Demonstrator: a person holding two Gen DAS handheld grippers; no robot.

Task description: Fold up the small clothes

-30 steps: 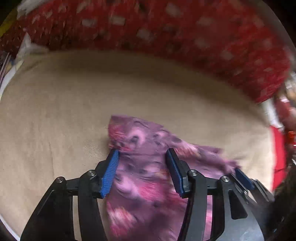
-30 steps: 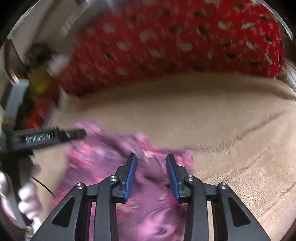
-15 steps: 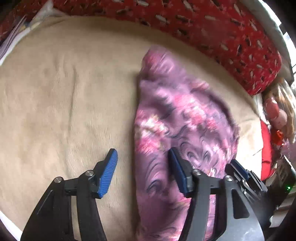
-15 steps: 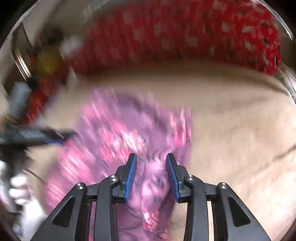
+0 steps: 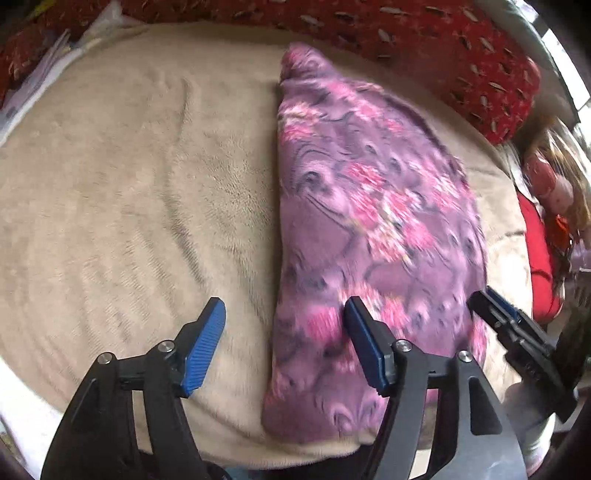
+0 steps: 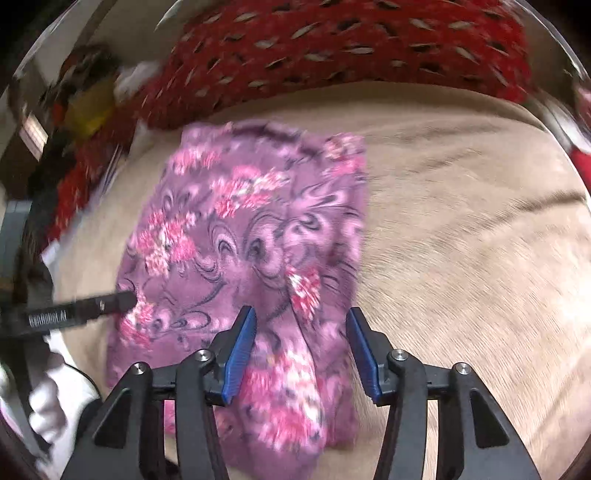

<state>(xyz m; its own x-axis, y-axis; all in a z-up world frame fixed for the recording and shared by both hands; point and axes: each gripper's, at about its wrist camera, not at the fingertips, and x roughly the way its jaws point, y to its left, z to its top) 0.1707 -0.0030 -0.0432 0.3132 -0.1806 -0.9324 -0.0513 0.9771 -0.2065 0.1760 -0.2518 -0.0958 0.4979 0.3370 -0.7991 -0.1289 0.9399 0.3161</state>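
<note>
Purple-pink floral fleece garment [image 5: 373,221] lying flat on beige plush blanket [image 5: 129,184]; left tongs [image 5: 284,345] and right tongs [image 6: 301,350] both apart, empty. Worth smoothing edges before next fold.

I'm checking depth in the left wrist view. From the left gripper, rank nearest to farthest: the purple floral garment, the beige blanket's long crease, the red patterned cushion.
From the left gripper:
1. Purple floral garment: nearest, under the right finger.
2. Beige blanket's long crease: farther, upper left.
3. Red patterned cushion: farthest, along the top behind the blanket.
</note>
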